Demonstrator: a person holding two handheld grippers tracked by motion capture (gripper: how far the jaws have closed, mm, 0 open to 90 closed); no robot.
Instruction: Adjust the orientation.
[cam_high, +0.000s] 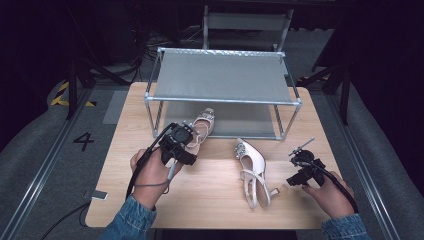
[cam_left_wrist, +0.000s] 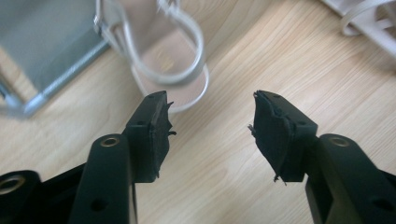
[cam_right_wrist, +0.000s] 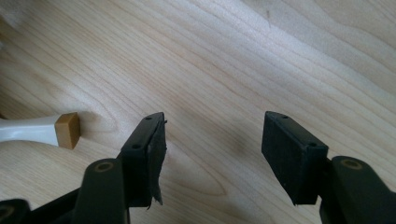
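Rack (cam_high: 223, 80) stands at the far middle of the table (cam_high: 210, 192). One shoe (cam_high: 202, 127) lies at the rack's front edge, toe under its lower shelf, heel toward me. My left gripper (cam_high: 186, 131) hangs just over that heel, jaws apart. Second shoe (cam_high: 253, 172) lies on its side right of centre, well apart from the first. My right gripper (cam_high: 291, 180) sits right of it, near its heel (cam_right_wrist: 67, 130), not touching.

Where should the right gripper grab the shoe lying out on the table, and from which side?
Probably grip the shoe at the heel end, coming from its right side with the right gripper: it lies tipped, heel sticking out toward those open jaws.
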